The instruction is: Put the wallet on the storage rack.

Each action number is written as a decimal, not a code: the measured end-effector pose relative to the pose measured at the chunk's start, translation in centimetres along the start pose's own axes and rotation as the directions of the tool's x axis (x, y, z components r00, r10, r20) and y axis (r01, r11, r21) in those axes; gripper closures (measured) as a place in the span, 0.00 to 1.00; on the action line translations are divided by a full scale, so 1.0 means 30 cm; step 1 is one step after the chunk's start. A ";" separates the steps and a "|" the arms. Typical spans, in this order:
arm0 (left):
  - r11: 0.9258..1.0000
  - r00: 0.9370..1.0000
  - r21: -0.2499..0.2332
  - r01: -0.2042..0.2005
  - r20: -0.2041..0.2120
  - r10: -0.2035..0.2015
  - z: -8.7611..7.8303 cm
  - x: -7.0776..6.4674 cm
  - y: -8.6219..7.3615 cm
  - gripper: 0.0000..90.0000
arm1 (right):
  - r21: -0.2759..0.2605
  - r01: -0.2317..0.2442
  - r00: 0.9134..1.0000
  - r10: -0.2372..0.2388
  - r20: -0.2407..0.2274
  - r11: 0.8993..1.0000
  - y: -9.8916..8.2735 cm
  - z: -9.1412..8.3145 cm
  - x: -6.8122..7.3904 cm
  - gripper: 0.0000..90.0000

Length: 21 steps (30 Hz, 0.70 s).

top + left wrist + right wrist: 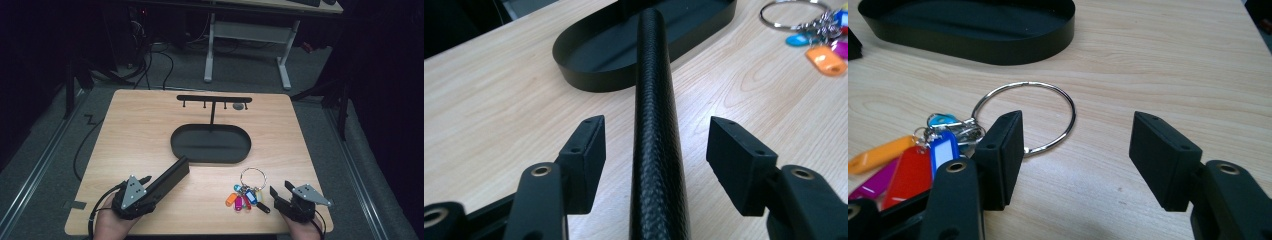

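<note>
Lying lower left of the high view, long black textured case (170, 177) sits between the wide-spread jaws of left gripper (656, 145), pads clear of it. Right gripper (1075, 150) wide, holding nothing, lower right beside silver key ring with coloured tags (247, 192) on wooden surface (140, 130).

It looked like a lab or workshop: beyond the wooden table (150, 125) stood a white-legged desk (250, 35), with cables (150, 60) trailing across grey carpet beside it.
</note>
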State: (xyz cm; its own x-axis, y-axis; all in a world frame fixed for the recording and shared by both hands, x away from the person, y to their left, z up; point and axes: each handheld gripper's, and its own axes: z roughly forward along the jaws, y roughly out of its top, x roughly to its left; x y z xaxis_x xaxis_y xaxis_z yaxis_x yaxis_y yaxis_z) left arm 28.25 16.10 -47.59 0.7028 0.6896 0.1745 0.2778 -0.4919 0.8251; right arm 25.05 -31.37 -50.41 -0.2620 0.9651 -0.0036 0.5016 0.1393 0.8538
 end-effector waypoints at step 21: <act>0.936 0.988 0.322 -0.141 0.106 0.112 0.049 0.026 0.139 0.48 | 0.001 0.006 0.999 -0.006 -0.032 1.000 -0.016 0.005 -0.014 0.44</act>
State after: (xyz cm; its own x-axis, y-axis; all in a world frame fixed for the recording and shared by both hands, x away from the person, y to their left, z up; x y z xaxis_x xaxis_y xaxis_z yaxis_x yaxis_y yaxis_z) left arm 30.91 13.80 -44.79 0.7950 0.5699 0.2077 0.3722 -0.7288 0.5748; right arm 25.05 -31.80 -50.90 -0.2914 0.9566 0.0076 0.5004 0.1457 0.8534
